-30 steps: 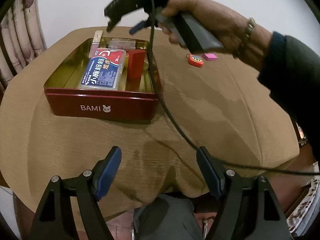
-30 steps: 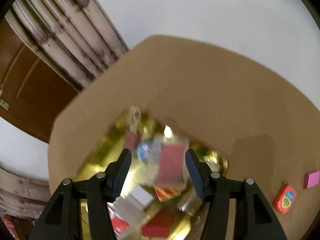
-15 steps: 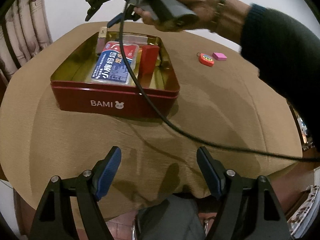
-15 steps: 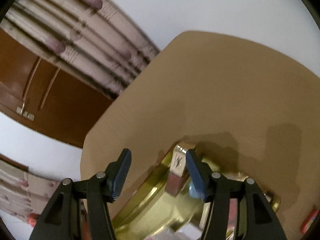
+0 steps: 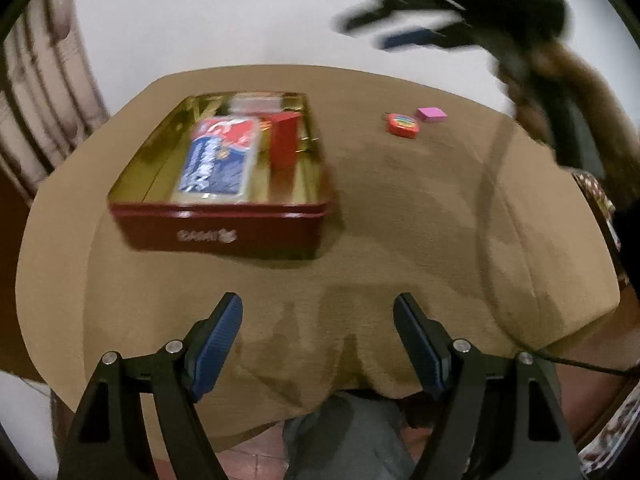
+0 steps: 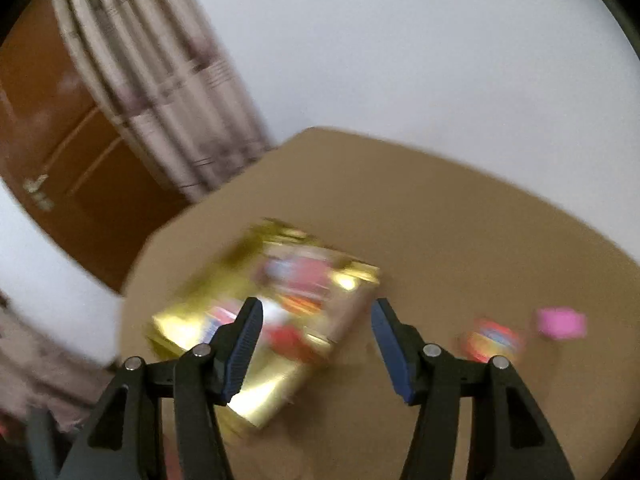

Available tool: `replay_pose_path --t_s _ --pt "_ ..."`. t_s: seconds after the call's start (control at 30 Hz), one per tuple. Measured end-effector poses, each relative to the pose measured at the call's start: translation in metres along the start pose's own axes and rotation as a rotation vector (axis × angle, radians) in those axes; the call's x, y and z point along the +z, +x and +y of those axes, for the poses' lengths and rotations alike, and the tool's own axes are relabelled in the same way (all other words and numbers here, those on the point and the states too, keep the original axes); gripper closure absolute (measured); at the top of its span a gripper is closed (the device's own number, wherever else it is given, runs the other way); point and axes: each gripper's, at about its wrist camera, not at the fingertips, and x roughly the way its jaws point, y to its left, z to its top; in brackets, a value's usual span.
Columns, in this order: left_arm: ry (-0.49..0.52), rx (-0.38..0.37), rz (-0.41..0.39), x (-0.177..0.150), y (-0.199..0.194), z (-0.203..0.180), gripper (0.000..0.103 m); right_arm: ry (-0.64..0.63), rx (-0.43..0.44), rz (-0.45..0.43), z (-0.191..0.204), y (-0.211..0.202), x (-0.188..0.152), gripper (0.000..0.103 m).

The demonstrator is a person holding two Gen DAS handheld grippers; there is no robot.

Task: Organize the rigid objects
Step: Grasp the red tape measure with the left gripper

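Note:
A red tin (image 5: 224, 224) with a gold inside sits on the tan table; it holds a blue and red pack (image 5: 218, 160), a red box (image 5: 284, 140) and other small items. It shows blurred in the right wrist view (image 6: 256, 392). An orange tape measure (image 5: 402, 125) (image 6: 494, 340) and a pink block (image 5: 431, 114) (image 6: 562, 322) lie on the table to the tin's right. My left gripper (image 5: 318, 320) is open and empty over the table's near edge. My right gripper (image 6: 316, 324) is open and empty, high above the tin's right end; it shows blurred in the left wrist view (image 5: 404, 20).
A black cable (image 5: 486, 216) hangs from the right gripper across the table's right side. A curtain (image 6: 160, 92) and a brown door (image 6: 60, 152) stand behind the table on the left. A white wall is behind. The person's legs (image 5: 344, 440) are below the near edge.
The right gripper has swung from the tin's far left end up and to the right, empty. The left gripper has drawn back a little from the tin.

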Motion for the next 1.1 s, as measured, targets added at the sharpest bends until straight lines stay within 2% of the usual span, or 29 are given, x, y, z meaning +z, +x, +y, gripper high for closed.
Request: replay_pose_path --t_s 0.07,0.2,0.3,0.37,0.43,0.6,0.67,0.73,0.77,0.9,1.0,1.1 --pt "0.029 -0.003 0.001 0.005 0.001 -0.014 0.029 0.048 -0.118 -0.026 -0.040 -0.031 -0.031 0.045" --pt "0.093 -0.034 -0.006 0.017 0.005 -0.046 0.029 0.104 -0.343 -0.016 -0.103 -0.065 -0.094 0.045" --pt "0.127 -0.096 0.004 0.033 0.015 -0.070 0.026 0.127 -0.526 0.002 -0.148 -0.079 -0.145 0.045" --pt "0.134 -0.133 0.010 0.047 0.024 -0.083 0.025 0.141 -0.629 0.017 -0.173 -0.081 -0.173 0.045" --pt "0.145 -0.111 0.004 0.064 0.035 -0.096 0.024 0.164 -0.682 0.015 -0.201 -0.087 -0.194 0.045" --pt "0.161 -0.122 -0.007 0.116 0.070 -0.120 0.021 0.237 -0.731 -0.046 -0.240 -0.106 -0.231 0.045" --pt "0.155 -0.095 0.006 0.137 0.089 -0.126 0.020 0.264 -0.730 -0.074 -0.246 -0.107 -0.238 0.045" --pt "0.153 -0.098 0.014 0.157 0.110 -0.129 0.020 0.277 -0.723 -0.093 -0.250 -0.109 -0.246 0.045" --pt "0.149 -0.066 0.016 0.167 0.120 -0.131 0.020 0.279 -0.731 -0.093 -0.251 -0.108 -0.250 0.045" --pt "0.112 -0.047 0.071 0.198 0.163 -0.126 0.020 0.287 -0.713 -0.118 -0.240 -0.105 -0.244 0.045" --pt "0.073 -0.059 0.136 0.212 0.192 -0.122 0.020 0.294 -0.709 -0.117 -0.239 -0.105 -0.244 0.045" --pt "0.077 -0.074 0.121 0.222 0.202 -0.125 0.020 0.276 -0.701 -0.131 -0.235 -0.106 -0.243 0.045"
